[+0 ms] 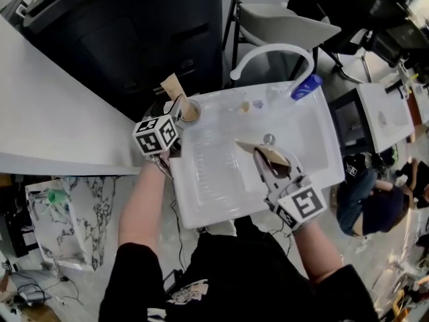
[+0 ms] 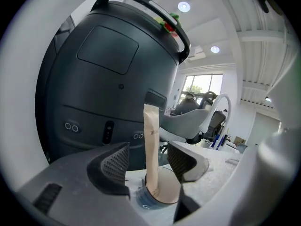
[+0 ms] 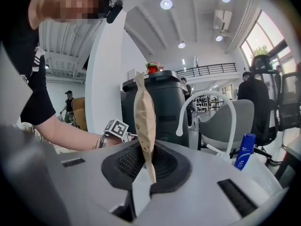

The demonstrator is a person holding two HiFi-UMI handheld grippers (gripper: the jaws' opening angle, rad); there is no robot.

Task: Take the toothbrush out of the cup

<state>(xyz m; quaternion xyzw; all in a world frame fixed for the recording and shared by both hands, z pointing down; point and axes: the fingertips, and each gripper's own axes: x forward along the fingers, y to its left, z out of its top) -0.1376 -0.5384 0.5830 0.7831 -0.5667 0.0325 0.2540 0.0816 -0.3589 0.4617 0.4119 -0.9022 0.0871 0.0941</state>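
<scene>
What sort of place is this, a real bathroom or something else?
Probably an open office or lab, not a bathroom. The white sink stands free beside a big dark bin, with office chairs behind it and large windows further back.

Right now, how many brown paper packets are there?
2. One long brown paper packet stands in the blue-banded round cup between the left gripper's open jaws; the other is pinched in the right gripper. None seems hidden.
</scene>
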